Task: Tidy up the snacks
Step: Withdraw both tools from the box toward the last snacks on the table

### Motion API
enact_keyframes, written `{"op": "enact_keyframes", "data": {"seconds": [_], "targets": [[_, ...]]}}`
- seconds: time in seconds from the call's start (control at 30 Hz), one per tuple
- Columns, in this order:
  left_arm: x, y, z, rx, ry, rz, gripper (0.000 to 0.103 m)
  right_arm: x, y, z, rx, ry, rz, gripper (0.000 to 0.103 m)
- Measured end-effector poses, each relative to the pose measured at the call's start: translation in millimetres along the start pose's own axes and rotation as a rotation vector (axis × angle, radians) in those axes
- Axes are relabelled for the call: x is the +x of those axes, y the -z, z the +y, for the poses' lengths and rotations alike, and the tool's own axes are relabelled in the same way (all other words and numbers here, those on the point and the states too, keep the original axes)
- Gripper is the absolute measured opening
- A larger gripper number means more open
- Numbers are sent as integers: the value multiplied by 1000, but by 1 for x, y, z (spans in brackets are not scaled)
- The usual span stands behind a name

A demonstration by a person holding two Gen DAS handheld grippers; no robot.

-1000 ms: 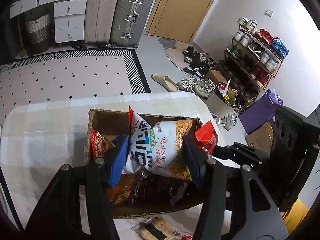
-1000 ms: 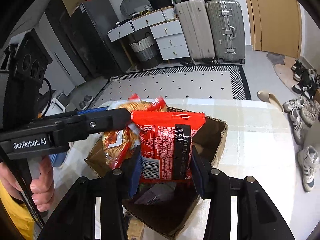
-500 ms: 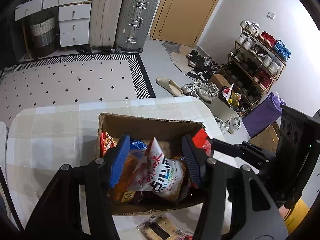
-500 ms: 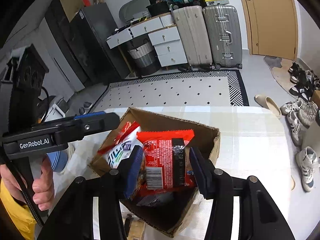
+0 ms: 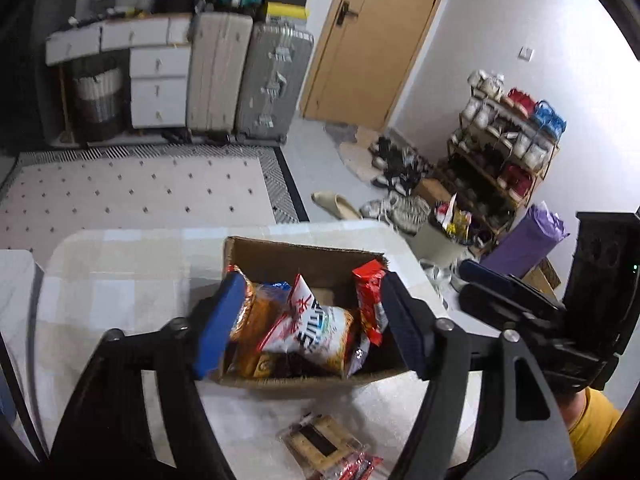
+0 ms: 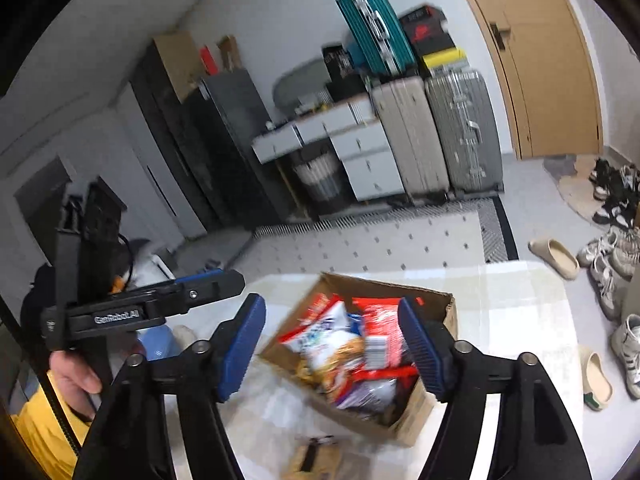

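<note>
Pale table, cardboard box, white snack bag tilted upright

Lived-in home entryway, wooden door in a white wall, loaded shoe rack with loose sneakers and a slipper on the floor, upright suitcases beside white drawers, diamond-dotted rug, table with pale checked cloth

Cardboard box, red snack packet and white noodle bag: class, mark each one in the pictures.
cardboard box (image 5: 288,257): left wrist view, bare inner far wall.
red snack packet (image 5: 370,300): left wrist view, upright body at the box's right side.
white noodle bag (image 5: 314,326): left wrist view, printed front.
</note>
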State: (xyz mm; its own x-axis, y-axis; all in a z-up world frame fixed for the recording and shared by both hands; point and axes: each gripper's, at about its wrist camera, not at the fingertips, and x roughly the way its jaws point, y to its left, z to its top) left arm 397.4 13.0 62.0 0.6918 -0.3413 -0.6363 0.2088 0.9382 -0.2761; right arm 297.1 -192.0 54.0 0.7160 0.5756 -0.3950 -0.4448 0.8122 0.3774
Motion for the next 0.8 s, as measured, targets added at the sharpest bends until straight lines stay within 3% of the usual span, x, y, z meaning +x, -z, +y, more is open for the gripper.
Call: {"op": "enact_keyframes", "data": {"seconds": [0.1,0.17,0.3,0.4,0.6,0.8], "targets": [[-47,15,-11,23,0,-73,73,-36,14,18,-4,-14,-55,79],[-81,30,-19,26,-1,-126,81,-65,30,32,2,-39,-103,87],[-135,62,-35,36,2,-184,86,-114,61,60,-2,-63,-175,92],[-178,96,-46,37,-3,-240,103,-151,89,82,-10,-69,-229,95],[-260,177,-72,80,-18,-345,102,-201,145,116,-38,-41,-308,102],[-306,250,-81,52,-60,-368,102,-207,186,124,-47,4,-262,102]]}}
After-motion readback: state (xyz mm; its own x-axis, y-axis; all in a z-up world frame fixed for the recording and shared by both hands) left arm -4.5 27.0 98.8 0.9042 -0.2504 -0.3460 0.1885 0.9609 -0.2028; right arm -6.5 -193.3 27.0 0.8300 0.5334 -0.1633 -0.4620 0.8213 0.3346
